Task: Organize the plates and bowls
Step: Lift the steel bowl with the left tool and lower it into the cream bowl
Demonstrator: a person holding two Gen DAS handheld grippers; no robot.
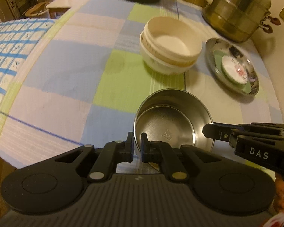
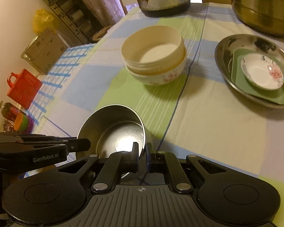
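Steel bowl (image 1: 173,124) sits tilted at the near edge of the table (image 1: 66,71), its mouth facing the cream bowl (image 1: 172,39) (nested in a floral bowl (image 2: 157,75)). Left gripper (image 1: 137,147) and right gripper (image 2: 142,154) both pinch its rim. Steel plate (image 2: 225,60) holds a green dish (image 2: 263,94) and a small saucer (image 2: 261,71).

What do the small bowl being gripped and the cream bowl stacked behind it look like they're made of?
Gripped bowl: looks like stainless steel, brushed inside, with bright mirror-like glints and a stamped mark on its floor. Cream bowl: matte, with no glints and a ridged band under its rim, so probably plastic, though that is not certain.
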